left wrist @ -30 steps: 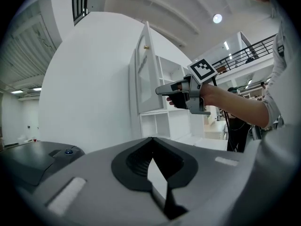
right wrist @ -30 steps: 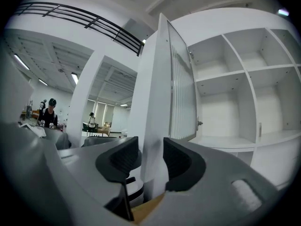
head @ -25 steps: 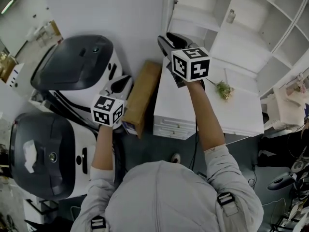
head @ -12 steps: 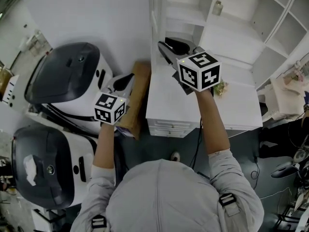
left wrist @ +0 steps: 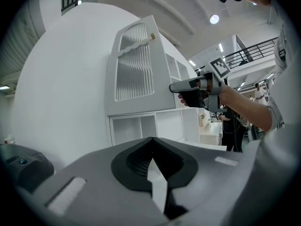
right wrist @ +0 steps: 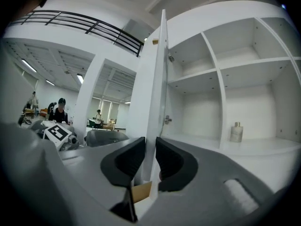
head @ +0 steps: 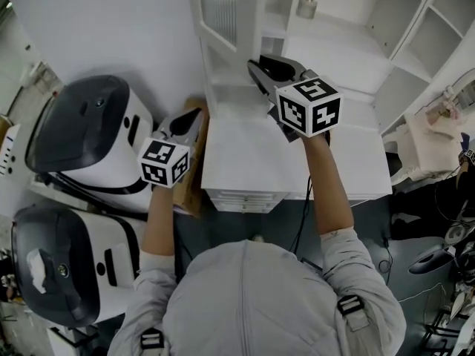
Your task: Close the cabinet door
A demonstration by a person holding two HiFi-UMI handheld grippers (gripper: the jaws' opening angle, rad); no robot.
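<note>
Cabinet: white open shelving, set over a white tabletop.

Cabinet door: white, with a ribbed panel in a plain frame and a small knob near the top of the free edge. It is swung open at the cabinet's left side and is seen edge-on in the right gripper view.

Right hand-held gripper: the jaws are closing and narrowly apart. The door's free edge is lined up in the gap, and no pressing contact is made out.

Left hand-held gripper: the jaws are pressed together and empty. It is held left of the door.

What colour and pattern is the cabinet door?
The open cabinet door is white with a ribbed slatted panel; best in the left gripper view.
</note>
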